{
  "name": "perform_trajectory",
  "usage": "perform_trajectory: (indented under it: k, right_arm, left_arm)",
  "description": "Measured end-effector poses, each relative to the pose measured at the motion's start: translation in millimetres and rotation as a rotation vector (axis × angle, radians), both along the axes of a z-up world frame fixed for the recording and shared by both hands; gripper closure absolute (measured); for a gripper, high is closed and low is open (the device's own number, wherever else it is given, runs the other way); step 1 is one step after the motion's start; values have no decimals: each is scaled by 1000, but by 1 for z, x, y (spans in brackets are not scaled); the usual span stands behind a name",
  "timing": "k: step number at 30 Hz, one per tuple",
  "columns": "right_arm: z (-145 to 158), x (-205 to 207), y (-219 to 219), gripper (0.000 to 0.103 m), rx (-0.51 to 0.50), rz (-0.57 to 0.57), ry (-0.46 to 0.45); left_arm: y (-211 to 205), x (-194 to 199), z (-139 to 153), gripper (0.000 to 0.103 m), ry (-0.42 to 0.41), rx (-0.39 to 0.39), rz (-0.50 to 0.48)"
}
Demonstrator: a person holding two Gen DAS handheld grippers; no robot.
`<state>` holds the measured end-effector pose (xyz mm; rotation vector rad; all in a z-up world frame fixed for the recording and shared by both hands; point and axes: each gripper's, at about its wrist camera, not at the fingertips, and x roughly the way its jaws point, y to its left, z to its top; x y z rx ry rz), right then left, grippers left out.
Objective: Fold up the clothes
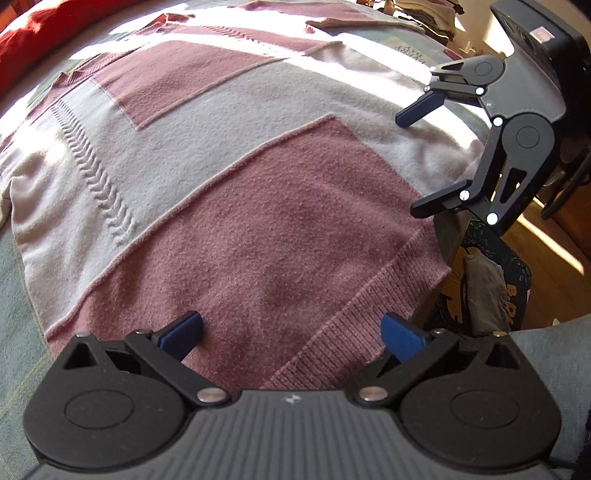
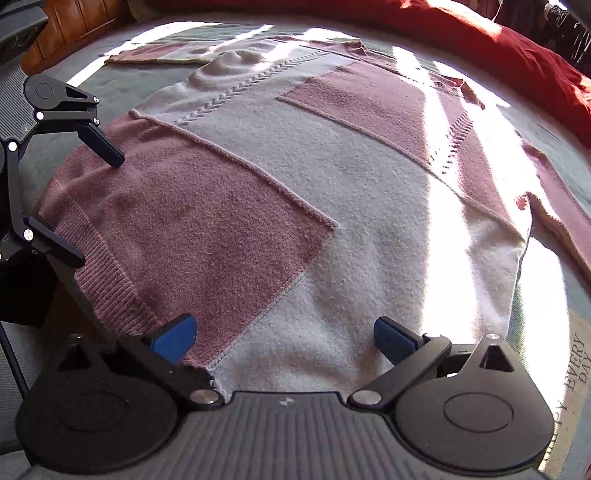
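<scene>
A knitted sweater (image 1: pixel 236 192) in dusty pink and cream patches lies spread flat on a bed, its ribbed hem (image 1: pixel 354 325) towards me. My left gripper (image 1: pixel 295 338) stands open over the pink hem corner, nothing between its blue pads. In that view my right gripper (image 1: pixel 415 164) also hangs open above the sweater's right edge. From the right wrist the sweater (image 2: pixel 332 206) fills the view, its sleeves reaching to the far left and right. My right gripper (image 2: pixel 286 341) is open over the hem's cream and pink seam. The left gripper (image 2: pixel 98 206) is open at the hem's left corner.
A red blanket (image 2: pixel 498 48) lies along the far side of the bed. The grey-green bedspread (image 2: pixel 576 354) carries printed lettering. Beside the bed stands a dark bag (image 1: pixel 487 288) with clothes on a wooden floor (image 1: pixel 554 236). Folded clothes (image 1: pixel 424 16) are stacked far off.
</scene>
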<state>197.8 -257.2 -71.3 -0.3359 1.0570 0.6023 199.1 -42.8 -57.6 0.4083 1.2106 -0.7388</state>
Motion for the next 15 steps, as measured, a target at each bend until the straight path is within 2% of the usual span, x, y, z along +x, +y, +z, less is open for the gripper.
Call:
perform_trajectory:
  k: [5, 7, 11, 14, 15]
  right_arm:
    - [-6, -20, -16, 0, -24, -13, 73]
    - [-2, -27, -21, 0, -34, -16, 84]
    - [9, -24, -23, 0, 36, -61, 89]
    - [1, -22, -24, 0, 53, -84, 152]
    - [-3, -23, -27, 0, 50, -94, 175]
  left_arm:
    - [13, -15, -3, 1, 88, 26, -11]
    - [13, -17, 6, 1, 74, 19, -25]
    - [5, -10, 6, 1, 87, -22, -13]
    - [5, -8, -11, 1, 165, -5, 40]
    - [7, -10, -8, 1, 168, 2, 33]
